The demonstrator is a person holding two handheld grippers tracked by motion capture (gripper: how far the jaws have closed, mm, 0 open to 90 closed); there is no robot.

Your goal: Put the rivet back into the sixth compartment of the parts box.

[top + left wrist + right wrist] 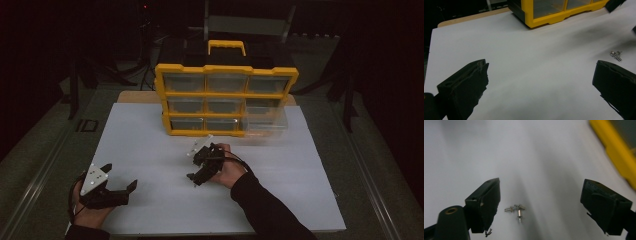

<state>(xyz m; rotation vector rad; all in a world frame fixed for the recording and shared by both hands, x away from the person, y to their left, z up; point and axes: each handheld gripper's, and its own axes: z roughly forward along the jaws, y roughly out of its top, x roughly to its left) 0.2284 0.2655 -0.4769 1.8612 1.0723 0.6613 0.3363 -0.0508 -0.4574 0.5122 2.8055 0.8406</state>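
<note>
A few small metal screws (516, 209) lie in a loose cluster on the white board (150, 150). In the right gripper view they sit low between the jaws, closer to the left jaw. My right gripper (540, 187) is open and hovers just over them; in the high view the right gripper (193, 165) is at the board's middle, pointing left. My left gripper (121, 175) is open near the front left corner, holding nothing. From the left gripper (541, 70) the screws (616, 55) appear far right, just beyond its right jaw.
A yellow organiser (226, 99) with clear drawers stands upright at the back of the board. Its lower right drawer (265, 123) is pulled out towards me. The yellow frame (617, 152) is close on the right gripper's far right. A black and yellow case (226, 49) sits behind.
</note>
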